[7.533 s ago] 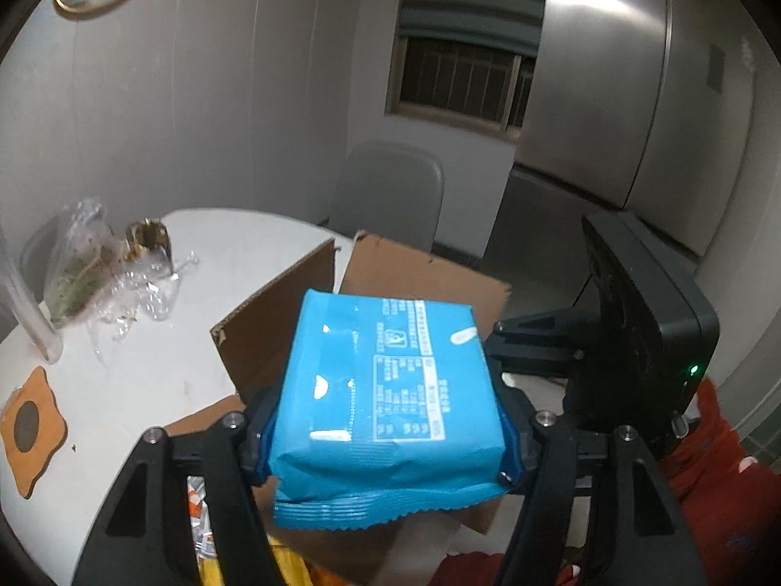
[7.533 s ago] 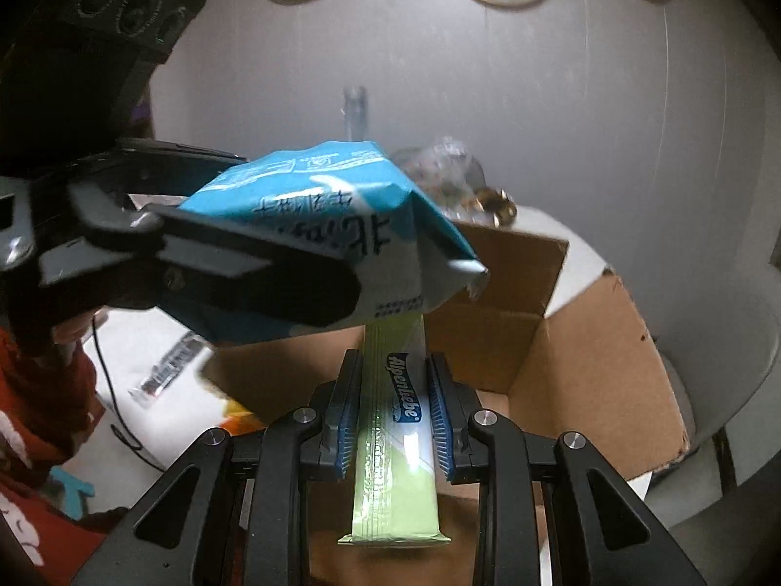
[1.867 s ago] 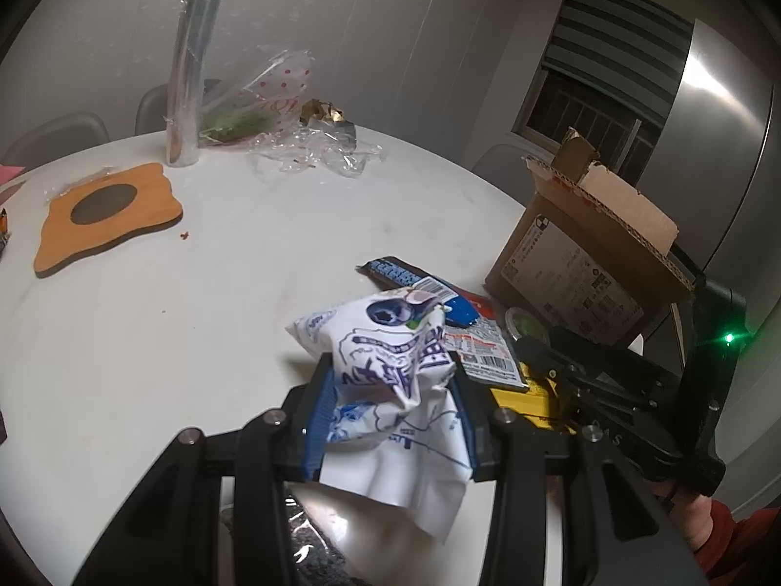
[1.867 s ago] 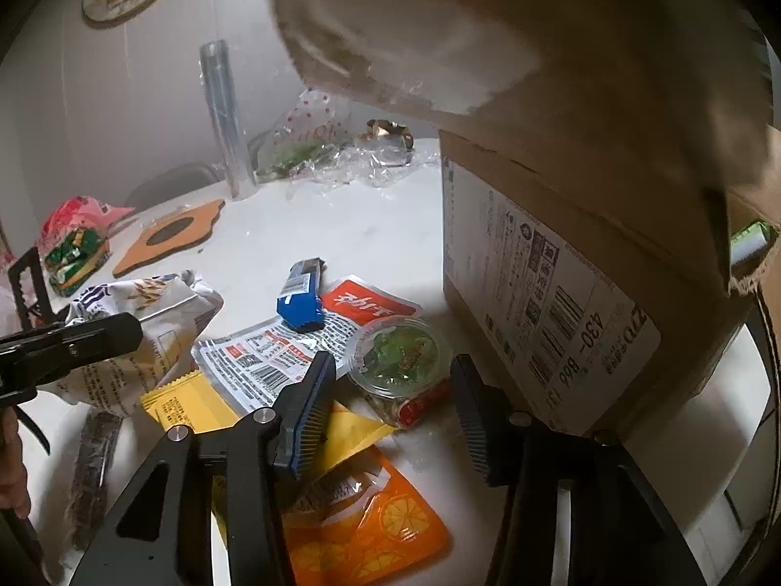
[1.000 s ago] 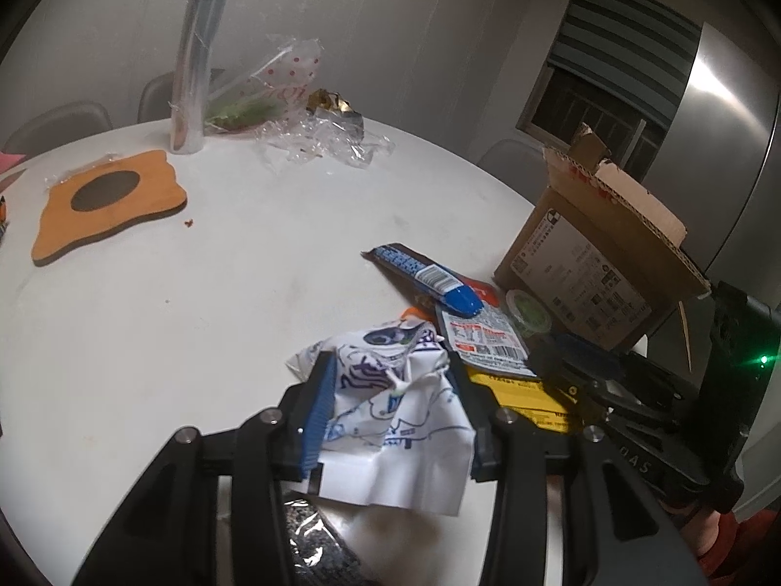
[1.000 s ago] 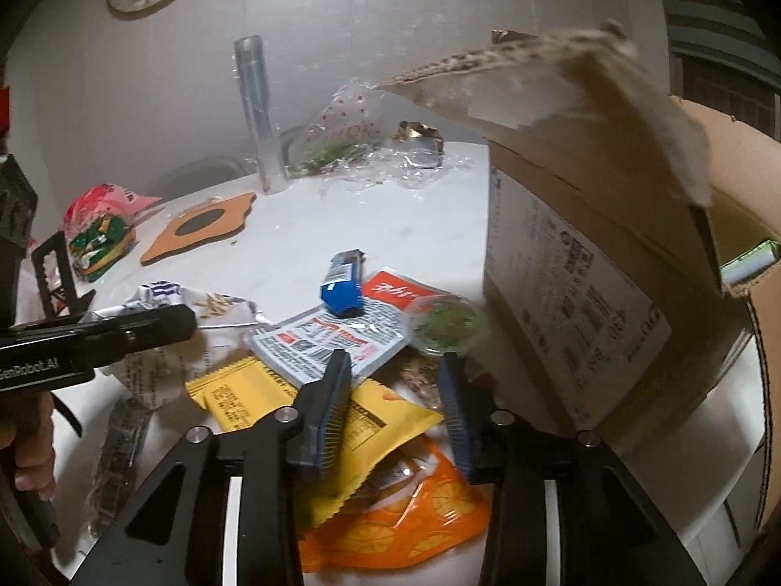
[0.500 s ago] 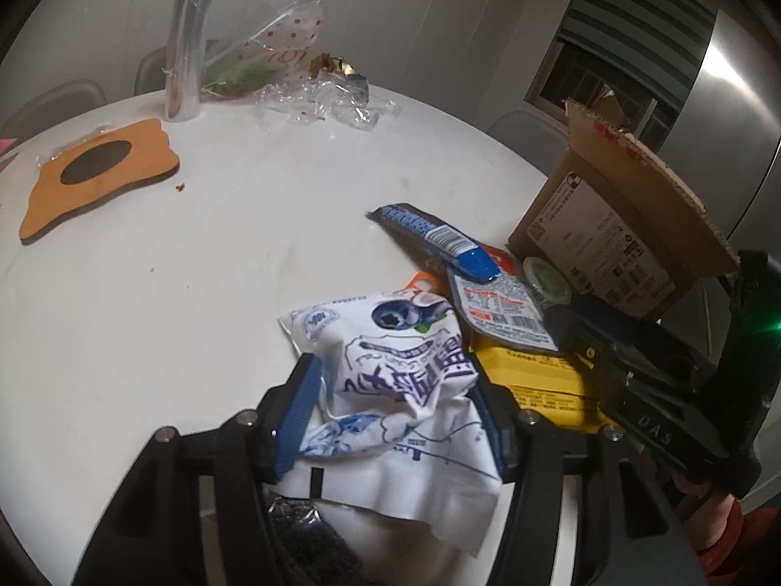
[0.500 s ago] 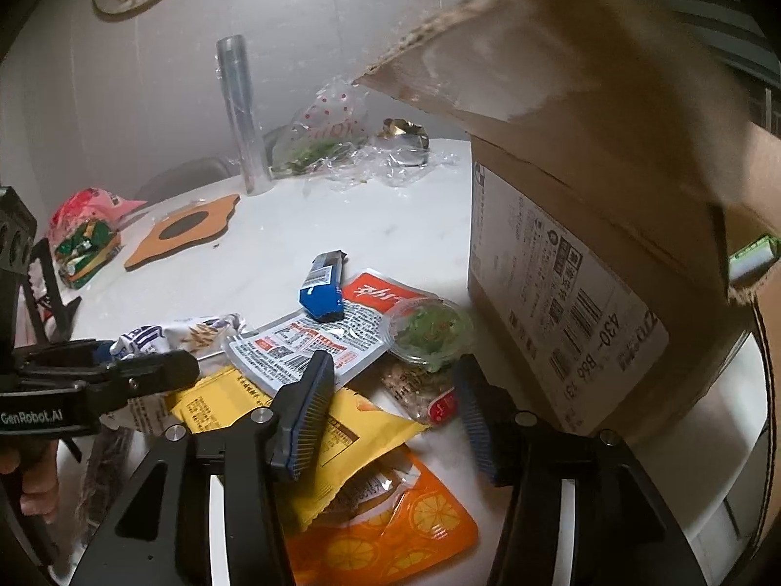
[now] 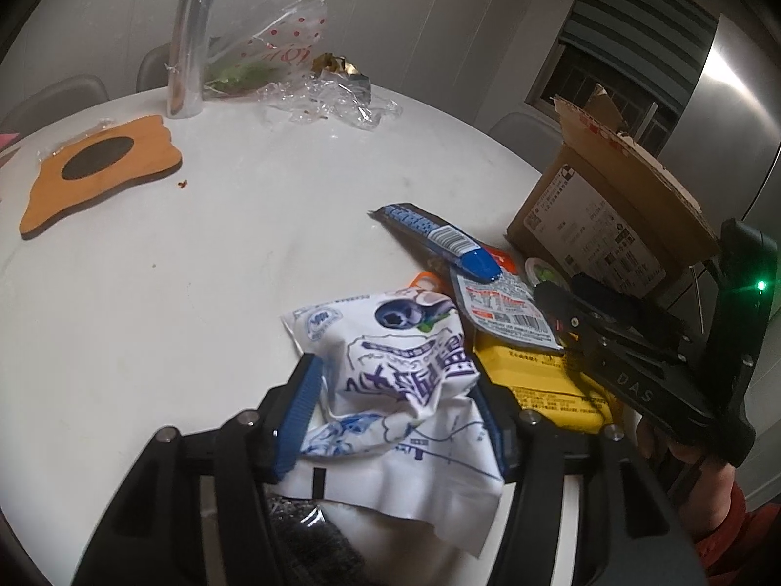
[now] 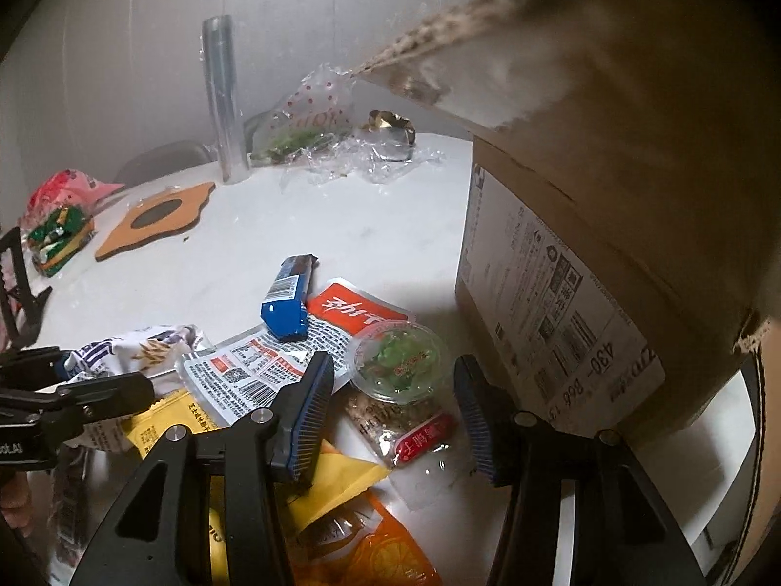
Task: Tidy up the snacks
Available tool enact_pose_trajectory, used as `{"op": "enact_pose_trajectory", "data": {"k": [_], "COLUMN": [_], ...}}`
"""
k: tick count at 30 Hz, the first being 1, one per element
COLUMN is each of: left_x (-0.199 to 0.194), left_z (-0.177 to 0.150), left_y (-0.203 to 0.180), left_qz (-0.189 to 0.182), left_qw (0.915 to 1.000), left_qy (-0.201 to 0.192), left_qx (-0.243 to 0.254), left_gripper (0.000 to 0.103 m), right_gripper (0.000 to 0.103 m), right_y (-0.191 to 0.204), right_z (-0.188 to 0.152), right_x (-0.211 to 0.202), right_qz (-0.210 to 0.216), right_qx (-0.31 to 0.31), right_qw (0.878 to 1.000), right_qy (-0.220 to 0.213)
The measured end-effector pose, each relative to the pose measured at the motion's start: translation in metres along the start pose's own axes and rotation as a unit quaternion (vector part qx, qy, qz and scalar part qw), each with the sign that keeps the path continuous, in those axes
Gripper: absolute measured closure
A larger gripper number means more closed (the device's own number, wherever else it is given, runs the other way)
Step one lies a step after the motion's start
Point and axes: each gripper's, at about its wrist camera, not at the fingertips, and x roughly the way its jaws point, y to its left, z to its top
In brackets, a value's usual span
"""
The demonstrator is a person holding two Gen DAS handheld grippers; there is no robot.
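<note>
My left gripper (image 9: 398,390) is shut on a white and blue blueberry snack bag (image 9: 400,356), crumpled between its blue pads; the bag also shows at the left of the right wrist view (image 10: 132,349). My right gripper (image 10: 395,390) is open and empty, its jaws on either side of a small clear cup of green snack (image 10: 400,359) and a clear nut packet with a red label (image 10: 405,422). Beside them lie a blue bar (image 10: 288,300), a red and white packet (image 10: 273,356), a yellow packet (image 9: 537,381) and an orange packet (image 10: 361,547). The cardboard box (image 10: 561,283) stands right of the cup.
The white round table (image 9: 195,244) also holds a wooden coaster (image 9: 97,171), a clear tube (image 9: 190,39), crumpled plastic bags (image 9: 302,78) and a red and green bag (image 10: 58,219) at the far left. A box flap (image 10: 610,73) overhangs my right gripper.
My left gripper closed tighter on the blueberry bag and stays low over the table. My right gripper moved closer to the green cup, jaws wider.
</note>
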Motion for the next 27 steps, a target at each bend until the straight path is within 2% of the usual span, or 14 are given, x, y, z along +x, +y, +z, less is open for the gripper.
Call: {"op": "enact_pose_trajectory", "data": {"k": [6,16,27], "left_x": [-0.001,-0.007,-0.013], "left_z": [-0.002,-0.006,0.000], "left_y": [-0.002,-0.005,-0.001], "left_qz": [0.002,0.012,0.028], "left_qw": [1.0000,0.9998,0.9992], "left_qy": [-0.003,-0.014,-0.028], "left_qx": [0.004,0.011,0.001], "left_gripper": [0.051,0.065,0.069], "right_gripper": [0.057,0.061,0.061], "right_y": [0.003,0.006,-0.003], "right_z": [0.007,0.017,0.005], "right_x": [0.007,0.018,-0.010], "right_qz": [-0.004,-0.003,0.039], "right_qx": [-0.012,-0.018,-0.019], "right_qw": [1.000,1.000,0.999], "right_qy": [0.015,0.023,-0.014]}}
